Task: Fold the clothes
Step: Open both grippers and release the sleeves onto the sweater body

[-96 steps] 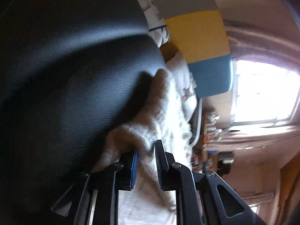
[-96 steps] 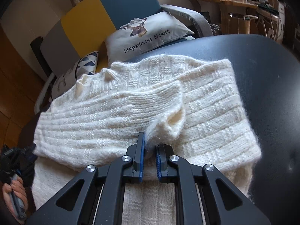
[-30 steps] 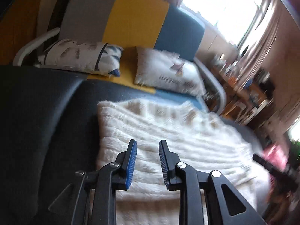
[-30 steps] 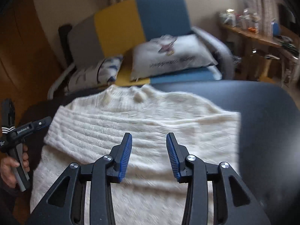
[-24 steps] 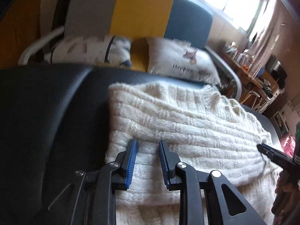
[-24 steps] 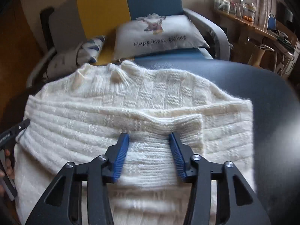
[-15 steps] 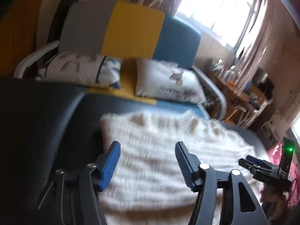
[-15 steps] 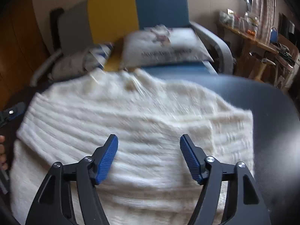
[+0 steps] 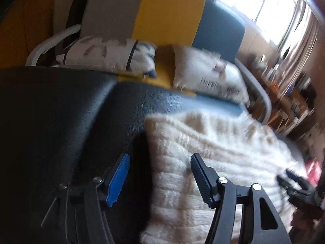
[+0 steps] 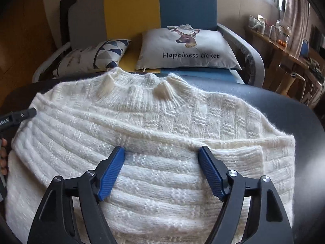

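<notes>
A cream knit sweater (image 10: 162, 142) lies flat on a black padded table (image 10: 294, 118), sleeves folded across its body, collar toward the far edge. My right gripper (image 10: 161, 152) hovers over the folded sleeves in the middle; its jaws are opening and hold nothing. In the left wrist view the sweater (image 9: 213, 162) is blurred. My left gripper (image 9: 160, 158) stands wide open over the sweater's left edge, one finger over the black table (image 9: 61, 122), the other over the knit. The left gripper's tip (image 10: 20, 116) shows at the right wrist view's left border.
Behind the table stands a grey, yellow and blue sofa (image 10: 132, 10) with a patterned cushion (image 10: 91, 59) and a deer cushion (image 10: 189, 48). A wooden shelf with jars (image 10: 284, 44) runs along the right wall by the window.
Both grippers let go of the folded sleeves and opened wide. The left gripper shifted toward the sweater's left edge; the right one dropped closer to the knit.
</notes>
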Tool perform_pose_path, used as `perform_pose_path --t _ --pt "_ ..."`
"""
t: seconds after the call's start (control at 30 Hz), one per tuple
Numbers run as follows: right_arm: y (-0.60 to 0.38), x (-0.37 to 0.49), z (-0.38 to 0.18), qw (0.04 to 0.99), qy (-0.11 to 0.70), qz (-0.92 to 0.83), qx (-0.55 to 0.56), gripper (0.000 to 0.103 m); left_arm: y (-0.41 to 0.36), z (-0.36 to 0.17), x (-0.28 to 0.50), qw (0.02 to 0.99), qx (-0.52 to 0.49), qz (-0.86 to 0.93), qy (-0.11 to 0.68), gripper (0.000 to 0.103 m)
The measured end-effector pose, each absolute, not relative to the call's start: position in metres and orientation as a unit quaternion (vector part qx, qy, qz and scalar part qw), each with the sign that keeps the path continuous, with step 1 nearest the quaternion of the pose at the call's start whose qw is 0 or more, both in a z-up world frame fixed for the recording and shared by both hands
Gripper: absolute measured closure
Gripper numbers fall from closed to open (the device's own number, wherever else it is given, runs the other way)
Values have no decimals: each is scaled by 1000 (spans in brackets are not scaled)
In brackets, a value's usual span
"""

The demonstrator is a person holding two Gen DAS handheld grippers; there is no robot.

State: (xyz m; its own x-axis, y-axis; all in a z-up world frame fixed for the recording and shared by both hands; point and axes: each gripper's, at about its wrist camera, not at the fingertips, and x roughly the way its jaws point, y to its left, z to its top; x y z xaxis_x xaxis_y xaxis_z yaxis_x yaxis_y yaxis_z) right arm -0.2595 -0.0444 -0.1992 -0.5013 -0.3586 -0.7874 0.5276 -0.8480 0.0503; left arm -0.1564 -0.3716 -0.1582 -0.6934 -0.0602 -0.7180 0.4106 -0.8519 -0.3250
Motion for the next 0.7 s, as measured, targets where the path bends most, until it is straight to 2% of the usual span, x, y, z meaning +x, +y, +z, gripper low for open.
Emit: perform_pose_path --t 0.2,0.37,0.47,0.53,0.7 --pt "-55 -238 -178 355 88 -841 400 25 -382 -132 -161 25 326 -912 247 40" --pt "-76 -232 -196 368 124 -822 417 25 -378 -140 -185 -19 353 -904 239 40" --pt "-75 -234 -203 362 115 -823 421 24 -376 -156 -201 -12 390 -891 234 40" --pt "-73 -237 -206 358 111 -827 419 24 -379 -165 -206 20 392 -893 220 51" --pt "-73 -234 -210 351 111 -835 409 23 -376 -163 -202 27 391 -895 215 48"
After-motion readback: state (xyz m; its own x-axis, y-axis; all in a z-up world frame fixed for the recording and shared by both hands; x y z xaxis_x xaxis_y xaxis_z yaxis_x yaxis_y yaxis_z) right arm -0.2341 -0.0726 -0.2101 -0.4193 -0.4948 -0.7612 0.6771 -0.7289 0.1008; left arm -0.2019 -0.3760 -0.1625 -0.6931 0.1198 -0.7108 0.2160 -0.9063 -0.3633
